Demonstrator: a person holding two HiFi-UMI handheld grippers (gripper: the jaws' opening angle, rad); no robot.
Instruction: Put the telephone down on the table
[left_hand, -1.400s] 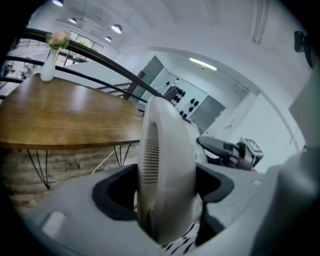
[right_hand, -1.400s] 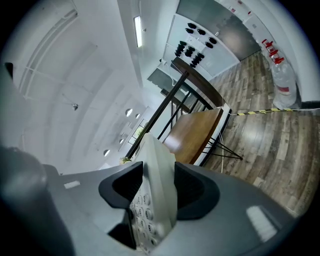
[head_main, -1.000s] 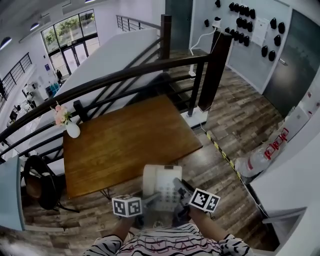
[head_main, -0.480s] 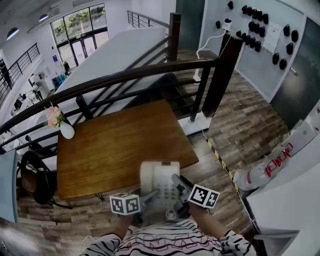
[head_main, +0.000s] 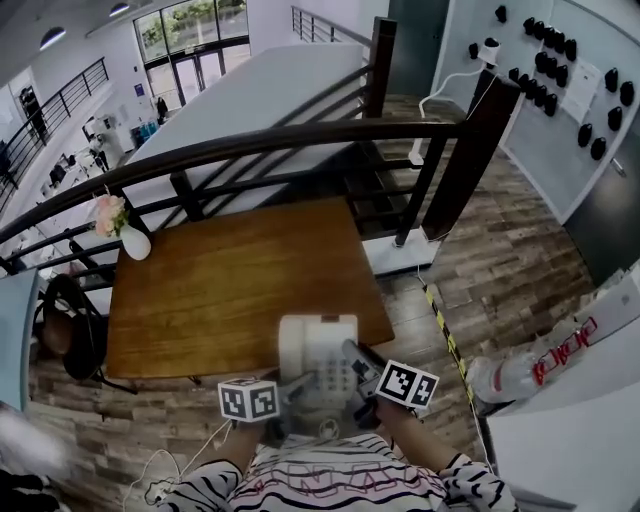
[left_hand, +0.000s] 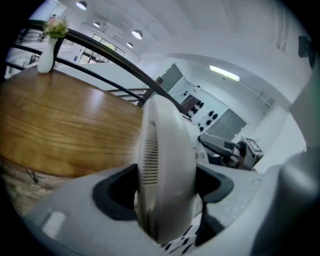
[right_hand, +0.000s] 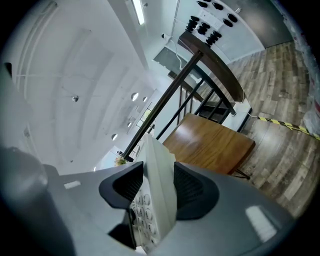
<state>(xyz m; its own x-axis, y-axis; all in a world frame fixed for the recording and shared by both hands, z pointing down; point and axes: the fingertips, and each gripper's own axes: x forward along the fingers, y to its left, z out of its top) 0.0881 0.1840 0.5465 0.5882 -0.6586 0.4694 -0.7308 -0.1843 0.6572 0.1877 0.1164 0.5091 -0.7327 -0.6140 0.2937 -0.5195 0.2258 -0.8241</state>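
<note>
The left gripper (left_hand: 167, 186) pinches the cream plastic telephone (left_hand: 167, 150), its dark pads pressed on both sides of a smooth, rounded shell with a slotted grille. The right gripper (right_hand: 158, 186) clamps the opposite edge: ribbed black pads bear on either face of the flat body, and round keys show just below the jaws. Carried between the two, the telephone reaches forward of the jaws, its far end over the near edge of the glossy brown wooden table (head_main: 230, 285). Far ahead of the jaws to the left, a white vase (head_main: 135, 243) of pink flowers stands at the table's corner. A dark railing (head_main: 300, 140) runs behind the table, and the plank floor (head_main: 500, 250) is grey-brown.
</note>
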